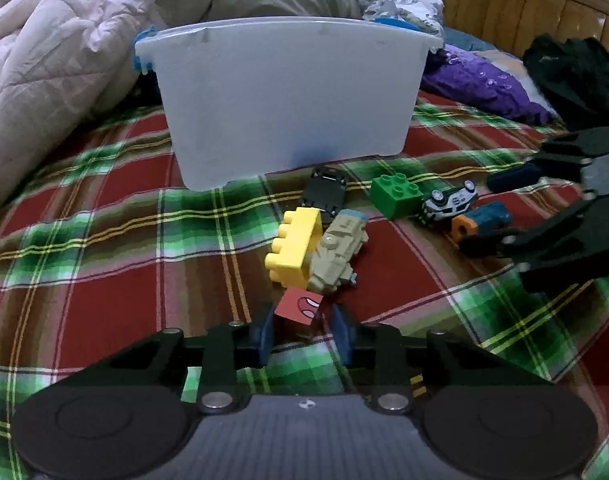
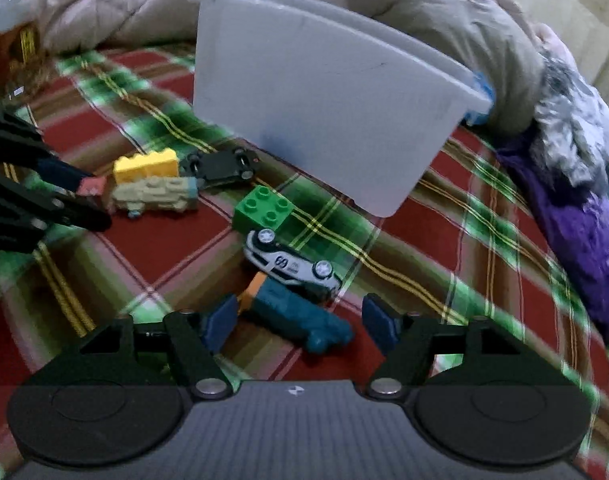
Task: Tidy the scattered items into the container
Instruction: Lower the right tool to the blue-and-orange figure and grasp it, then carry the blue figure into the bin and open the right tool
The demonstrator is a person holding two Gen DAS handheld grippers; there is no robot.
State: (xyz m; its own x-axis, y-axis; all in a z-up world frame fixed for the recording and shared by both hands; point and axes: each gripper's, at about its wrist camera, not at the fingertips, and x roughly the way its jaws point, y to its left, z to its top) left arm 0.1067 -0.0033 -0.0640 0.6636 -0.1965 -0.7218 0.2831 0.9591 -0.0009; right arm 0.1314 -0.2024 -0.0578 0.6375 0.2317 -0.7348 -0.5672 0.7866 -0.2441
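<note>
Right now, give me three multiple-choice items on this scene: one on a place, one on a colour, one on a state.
1. Where is the green brick?
A. in the tub
B. on the plaid blanket
C. on the pillow

2. What colour is the brick beside the tan truck?
A. yellow
B. white
C. purple

3. How does the white car lie?
A. on its wheels
B. standing on its nose
C. tipped over, wheels showing

Key: 1 B, it sits on the blanket in front of the tub. 2 A, the yellow brick touches it. 3 C, two wheels face the right wrist camera.

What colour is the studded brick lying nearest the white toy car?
Green brick, with round studs on top; the right wrist view shows it best, just above the white toy car.
</note>
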